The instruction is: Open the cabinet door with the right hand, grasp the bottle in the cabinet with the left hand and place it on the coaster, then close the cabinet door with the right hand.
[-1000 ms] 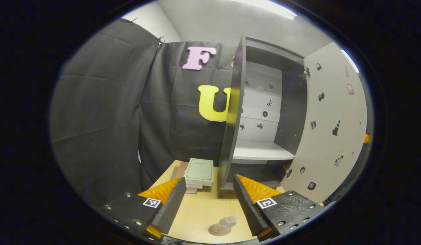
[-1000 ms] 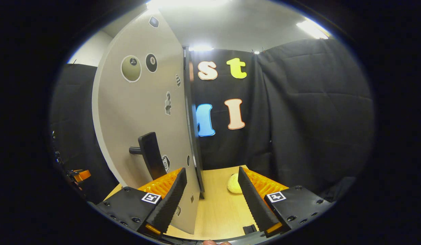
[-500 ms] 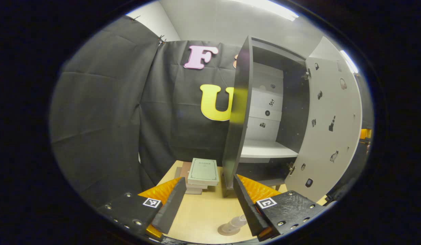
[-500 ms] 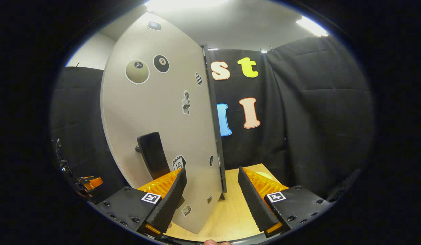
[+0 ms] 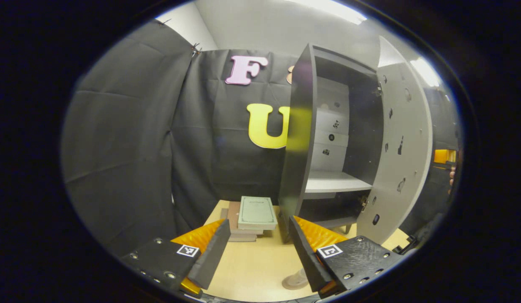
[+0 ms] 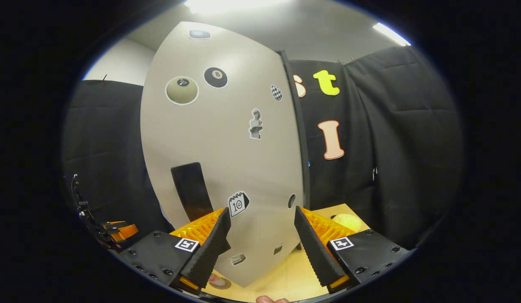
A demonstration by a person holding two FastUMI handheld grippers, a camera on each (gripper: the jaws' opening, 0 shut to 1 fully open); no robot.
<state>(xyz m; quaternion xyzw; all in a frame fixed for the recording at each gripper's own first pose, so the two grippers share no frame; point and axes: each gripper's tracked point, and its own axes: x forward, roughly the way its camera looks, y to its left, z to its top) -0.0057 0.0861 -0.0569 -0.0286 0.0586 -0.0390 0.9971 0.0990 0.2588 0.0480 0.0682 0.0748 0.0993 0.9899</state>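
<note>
The dark cabinet (image 5: 300, 139) stands on the wooden table with its grey stickered door (image 5: 405, 155) partly open and a white shelf (image 5: 334, 183) inside. A round coaster (image 5: 293, 282) lies on the table at my left gripper's right finger, with a clear bottle (image 5: 303, 273) on it, mostly hidden by that finger. My left gripper (image 5: 259, 223) is open and holds nothing. My right gripper (image 6: 262, 210) is open, facing the door's front (image 6: 227, 139) close up, its left finger just below the black handle (image 6: 191, 189). Contact with the door cannot be told.
A stack of books (image 5: 256, 212) lies left of the cabinet. A yellow object (image 6: 346, 221) sits on the table (image 6: 294, 273) to the right of the door. Black cloth walls the booth. A coaster (image 6: 220, 281) peeks out under the door's lower edge.
The door has swung toward the cabinet and now shows its front face to the right gripper. The coaster and bottle have slid behind the left gripper's right finger.
</note>
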